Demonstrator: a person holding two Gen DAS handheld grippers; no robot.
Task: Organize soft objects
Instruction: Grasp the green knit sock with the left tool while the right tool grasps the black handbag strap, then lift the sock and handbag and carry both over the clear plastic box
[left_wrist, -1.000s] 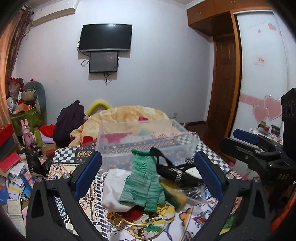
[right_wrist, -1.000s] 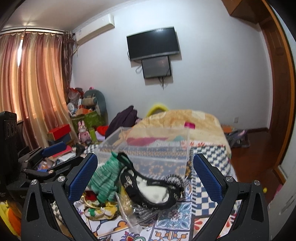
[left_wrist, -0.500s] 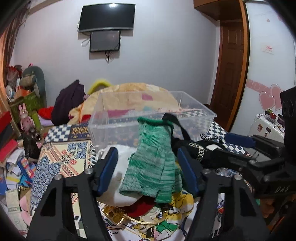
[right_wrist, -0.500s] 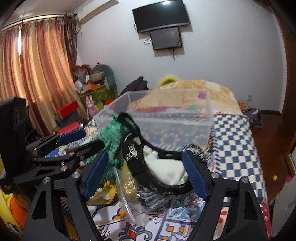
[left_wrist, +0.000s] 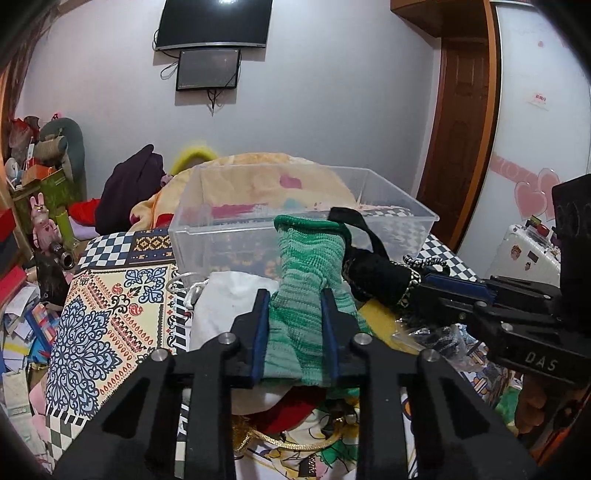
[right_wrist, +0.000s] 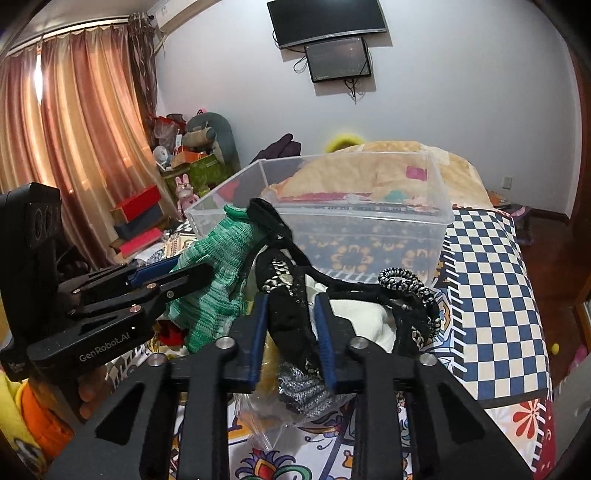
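The left gripper (left_wrist: 293, 314) is closing, its blue pads pressed on a green striped knitted cloth (left_wrist: 308, 266). The right gripper (right_wrist: 290, 325) is closing on a black fabric strap with patterned trim (right_wrist: 284, 295). Both soft items are heaped on the patterned bedspread (left_wrist: 110, 314), just before a clear plastic storage bin (left_wrist: 399, 218).

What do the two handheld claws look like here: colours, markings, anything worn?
Both claws are matte black angular frames with silver screws and blue pads. The left claw reads "GenRobot.AI" along its side in the right wrist view; the right claw reads "DAS" in the left wrist view. An orange and yellow sleeve sits behind the left one.
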